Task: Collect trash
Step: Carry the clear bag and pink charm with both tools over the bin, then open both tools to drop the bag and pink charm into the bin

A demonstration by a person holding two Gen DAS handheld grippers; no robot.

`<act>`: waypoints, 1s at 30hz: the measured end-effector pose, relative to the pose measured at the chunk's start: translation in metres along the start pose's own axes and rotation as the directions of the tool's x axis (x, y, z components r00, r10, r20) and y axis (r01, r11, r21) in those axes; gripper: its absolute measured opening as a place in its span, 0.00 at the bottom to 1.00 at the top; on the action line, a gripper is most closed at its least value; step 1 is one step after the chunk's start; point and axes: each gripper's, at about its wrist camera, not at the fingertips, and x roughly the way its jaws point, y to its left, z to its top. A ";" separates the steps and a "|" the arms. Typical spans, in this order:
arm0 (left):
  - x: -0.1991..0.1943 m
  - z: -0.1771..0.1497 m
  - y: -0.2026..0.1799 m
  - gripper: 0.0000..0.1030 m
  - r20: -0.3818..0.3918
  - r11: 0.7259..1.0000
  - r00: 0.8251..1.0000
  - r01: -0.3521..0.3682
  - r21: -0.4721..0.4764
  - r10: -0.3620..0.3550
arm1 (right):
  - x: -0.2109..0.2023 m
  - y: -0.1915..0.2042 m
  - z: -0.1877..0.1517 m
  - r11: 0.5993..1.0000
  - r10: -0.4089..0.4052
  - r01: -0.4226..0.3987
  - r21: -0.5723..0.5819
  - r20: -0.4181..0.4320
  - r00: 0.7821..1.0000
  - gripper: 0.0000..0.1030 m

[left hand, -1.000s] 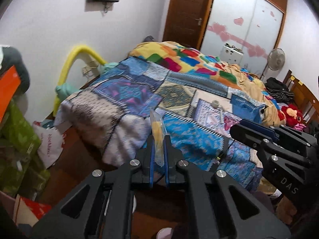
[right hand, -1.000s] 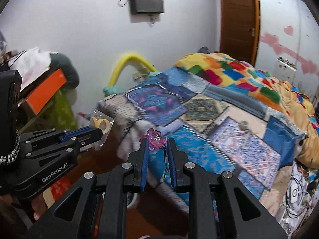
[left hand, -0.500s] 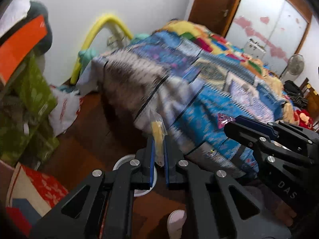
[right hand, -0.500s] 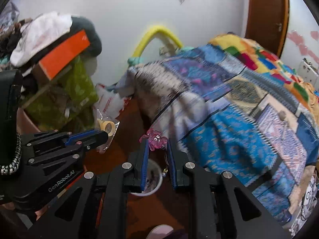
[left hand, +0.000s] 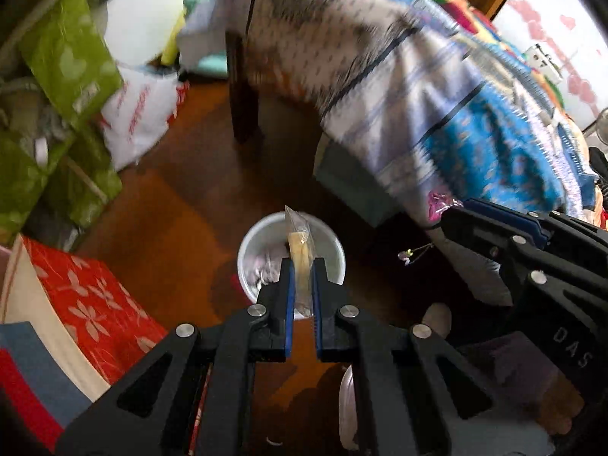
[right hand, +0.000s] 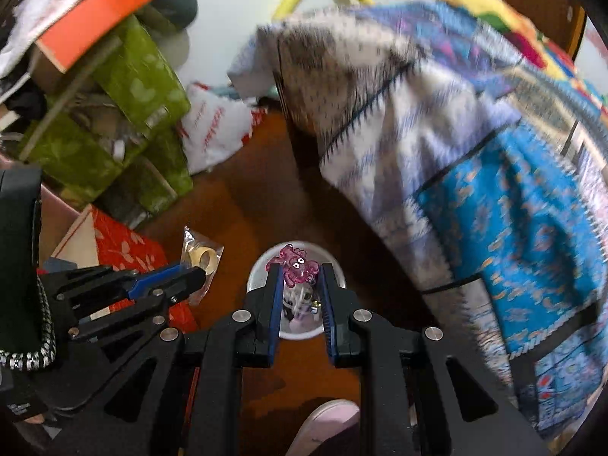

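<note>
The left tool (left hand: 303, 279) is clamped on a clear packet with a yellow roll (left hand: 300, 250), and the right tool (right hand: 300, 285) pinches a pink octopus trinket (right hand: 294, 266). Both hang over the white bin (left hand: 247, 250) on the wooden floor (left hand: 197, 205). Beyond lies the quilt-draped bed (right hand: 475, 152).

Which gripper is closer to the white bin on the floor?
Right, seemingly. The right gripper sits over the white bin; the left gripper overlaps it here but shows beside it from the right wrist.
</note>
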 end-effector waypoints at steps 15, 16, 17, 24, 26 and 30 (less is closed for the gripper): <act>0.109 -0.007 0.027 0.07 -0.244 0.994 0.970 -0.002 -0.105 -0.024 | 0.108 -0.009 -0.002 0.994 0.106 -0.095 0.058 -0.222 0.969 0.17; 0.114 -0.006 0.029 0.07 -0.252 0.994 0.967 -0.001 -0.114 -0.028 | 0.112 -0.008 -0.002 0.994 0.101 -0.092 0.051 -0.228 0.968 0.17; 0.119 -0.007 0.031 0.07 -0.259 0.993 0.965 0.002 -0.121 -0.033 | 0.115 -0.008 -0.002 0.995 0.096 -0.088 0.045 -0.234 0.968 0.17; 0.154 -0.006 0.041 0.07 -0.327 0.986 0.943 0.011 -0.164 -0.065 | 0.135 -0.021 -0.002 0.994 0.102 -0.089 0.061 -0.267 0.958 0.17; 0.158 -0.006 0.044 0.07 -0.336 0.983 0.938 0.020 -0.180 -0.081 | 0.139 -0.022 -0.003 0.994 0.106 -0.093 0.060 -0.275 0.956 0.17; 0.161 -0.006 0.045 0.07 -0.339 0.983 0.937 0.015 -0.185 -0.078 | 0.141 -0.021 -0.004 0.993 0.115 -0.107 0.042 -0.276 0.954 0.17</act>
